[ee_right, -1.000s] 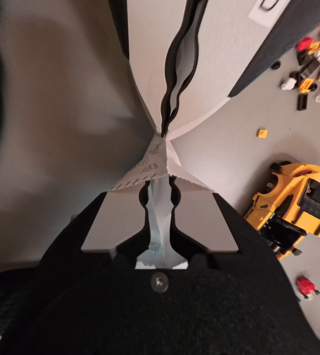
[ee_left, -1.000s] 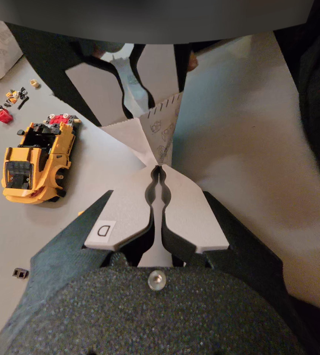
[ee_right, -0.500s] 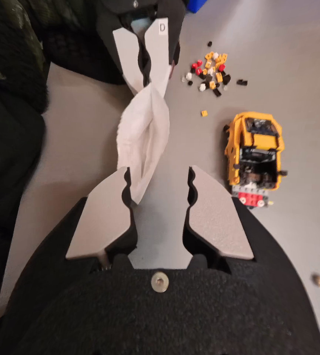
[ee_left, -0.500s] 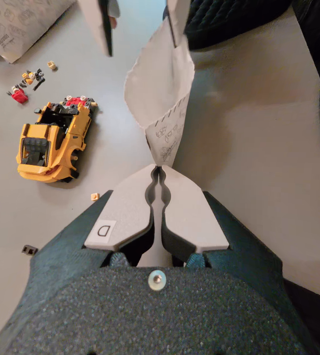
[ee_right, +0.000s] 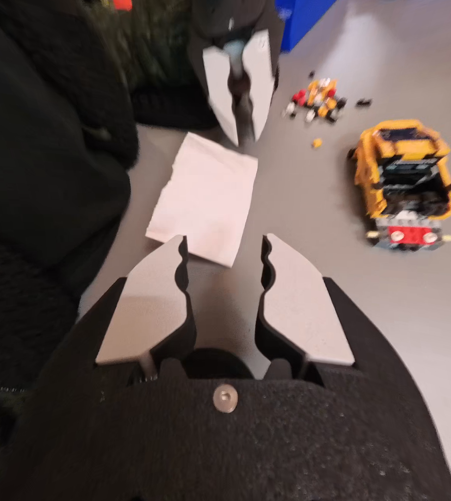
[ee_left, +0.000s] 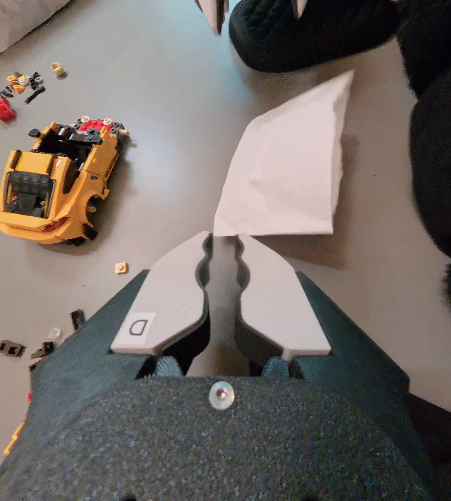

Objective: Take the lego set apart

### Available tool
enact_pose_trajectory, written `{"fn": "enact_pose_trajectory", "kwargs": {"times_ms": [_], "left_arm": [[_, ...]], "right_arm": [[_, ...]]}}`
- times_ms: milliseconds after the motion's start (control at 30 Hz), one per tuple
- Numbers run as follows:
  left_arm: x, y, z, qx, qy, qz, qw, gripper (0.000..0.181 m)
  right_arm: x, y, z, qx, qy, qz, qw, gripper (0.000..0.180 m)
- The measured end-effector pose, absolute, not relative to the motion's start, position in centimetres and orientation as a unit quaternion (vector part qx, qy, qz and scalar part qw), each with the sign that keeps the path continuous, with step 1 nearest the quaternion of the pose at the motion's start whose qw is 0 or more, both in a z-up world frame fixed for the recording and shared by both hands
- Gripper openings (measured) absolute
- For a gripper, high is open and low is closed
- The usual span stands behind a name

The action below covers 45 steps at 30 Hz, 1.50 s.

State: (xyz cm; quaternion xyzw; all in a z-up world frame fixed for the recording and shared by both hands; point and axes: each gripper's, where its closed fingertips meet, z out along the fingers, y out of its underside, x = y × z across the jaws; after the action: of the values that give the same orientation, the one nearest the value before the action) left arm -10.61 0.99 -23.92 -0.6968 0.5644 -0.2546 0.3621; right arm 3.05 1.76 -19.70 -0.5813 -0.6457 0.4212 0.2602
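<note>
A partly stripped yellow lego car stands on the grey table at the left; it also shows in the right wrist view, at the right. A white paper bag lies flat on the table between the grippers, also in the right wrist view. My left gripper is slightly open and empty, its tips at the bag's near edge. My right gripper is wide open and empty over the bag's other end. Each gripper shows in the other's view: the left, the right only as fingertips.
Loose lego pieces lie in a heap beyond the car. A small tan plate and black bits lie near my left gripper. A printed paper bag, a blue box and a person's dark clothing border the table. From my left tips it is roughly 8 cm to the small tan plate; from my right, 20 cm. My right wrist view looks at it from another angle.
Both grippers held the white bag stretched between them. The right opened first, then the left, and the bag now lies flat on the table. The grippers have drawn apart.
</note>
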Motion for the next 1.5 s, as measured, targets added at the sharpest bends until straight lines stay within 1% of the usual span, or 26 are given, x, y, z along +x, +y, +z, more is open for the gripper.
{"fn": "enact_pose_trajectory", "kwargs": {"times_ms": [67,133,200,300,467,500,600,733,933,1100,1133,1200,1233,1367,1500], "left_arm": [[-10.5,0.3,-23.6,-0.687,0.570,-0.265,0.364,0.023],[-10.4,-0.1,-23.7,-0.678,0.585,-0.252,0.367,0.025],[-10.5,-0.4,-24.1,-0.674,0.601,-0.233,0.361,0.026],[-10.8,-0.6,-24.1,-0.670,0.613,-0.224,0.354,0.026],[-10.8,-1.0,-25.2,-0.670,0.630,-0.209,0.333,0.031],[-10.7,-1.2,-25.3,-0.669,0.632,-0.211,0.329,0.032],[-10.3,-1.4,-25.5,-0.666,0.636,-0.208,0.330,0.031],[-10.3,-1.4,-25.5,-0.663,0.638,-0.200,0.338,0.030],[-10.2,-1.1,-25.1,-0.654,0.639,-0.190,0.357,0.023],[-10.0,0.2,-24.6,-0.647,0.633,-0.151,0.398,0.019],[-9.9,0.4,-24.5,-0.644,0.632,-0.146,0.405,0.016],[-9.8,0.4,-24.1,-0.639,0.631,-0.144,0.416,0.003],[-9.7,0.3,-23.7,-0.636,0.628,-0.152,0.422,0.000],[-9.8,0.0,-22.2,-0.652,0.590,-0.217,0.424,0.000],[-10.6,0.9,-21.2,-0.700,0.514,-0.282,0.408,0.000]], "right_arm": [[4.0,0.6,-21.7,-0.583,-0.682,0.376,0.232,0.052],[4.7,-0.1,-23.7,-0.585,-0.711,0.327,0.214,0.052],[4.7,-1.2,-24.7,-0.572,-0.732,0.304,0.211,0.052],[3.8,-2.6,-24.9,-0.540,-0.756,0.291,0.228,0.052],[2.0,-3.9,-25.9,-0.492,-0.801,0.245,0.237,0.066],[1.7,-3.9,-26.2,-0.486,-0.808,0.232,0.240,0.066],[1.1,-4.1,-26.2,-0.468,-0.817,0.237,0.239,0.055],[1.0,-4.6,-25.5,-0.467,-0.808,0.282,0.222,0.026],[0.8,-2.9,-22.9,-0.517,-0.734,0.382,0.218,0.014],[0.7,-2.1,-21.7,-0.529,-0.694,0.441,0.211,0.008],[0.7,-2.0,-21.4,-0.529,-0.685,0.457,0.205,0.007],[0.7,-2.1,-20.5,-0.528,-0.663,0.496,0.188,0.006],[0.6,-1.9,-20.0,-0.529,-0.648,0.517,0.182,0.005],[0.3,-0.5,-18.8,-0.556,-0.584,0.567,0.165,0.004],[-0.1,1.9,-18.9,-0.595,-0.545,0.555,0.201,0.008]]}}
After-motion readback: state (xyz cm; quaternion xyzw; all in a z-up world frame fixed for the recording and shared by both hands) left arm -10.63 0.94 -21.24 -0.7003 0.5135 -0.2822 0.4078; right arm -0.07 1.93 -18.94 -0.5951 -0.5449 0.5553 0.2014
